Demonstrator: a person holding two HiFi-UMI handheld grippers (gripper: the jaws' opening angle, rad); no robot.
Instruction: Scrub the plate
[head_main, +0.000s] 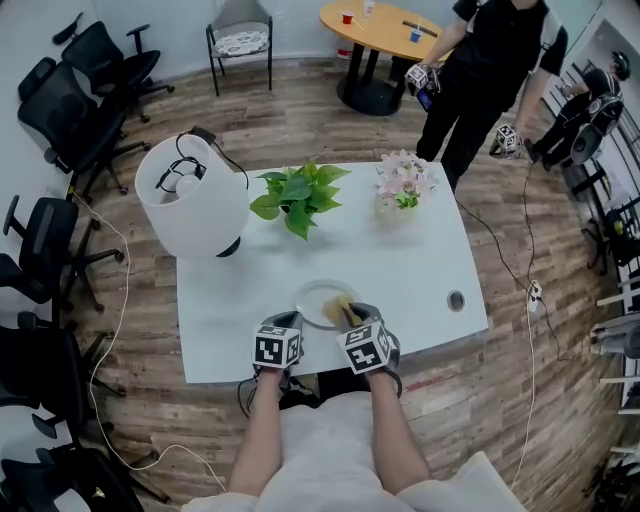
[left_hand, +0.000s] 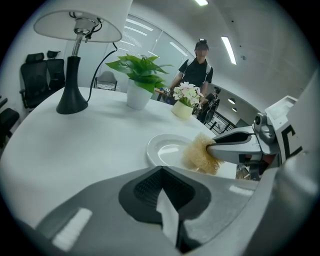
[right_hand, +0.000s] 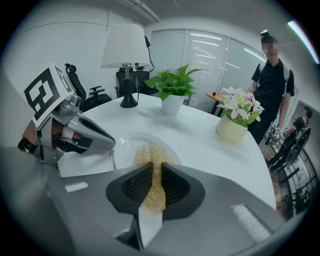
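Observation:
A white plate (head_main: 318, 297) lies near the front edge of the white table (head_main: 420, 270). My right gripper (right_hand: 154, 169) is shut on a yellow mesh sponge (right_hand: 149, 155), which presses into the plate (right_hand: 125, 150) on its right side. In the left gripper view the sponge (left_hand: 201, 155) sits on the plate (left_hand: 167, 145), held by the right gripper's fingers (left_hand: 235, 147). My left gripper (left_hand: 161, 169) is shut, with its tips at the plate's near-left rim, seemingly pinching it. Its fingers (right_hand: 92, 137) reach that rim from the left.
A white lamp (head_main: 195, 195), a potted green plant (head_main: 297, 195) and a pot of flowers (head_main: 403, 185) stand along the table's far side. A round hole (head_main: 456, 299) is at the table's right. A person (head_main: 490, 60) stands beyond, and office chairs (head_main: 60, 110) line the left.

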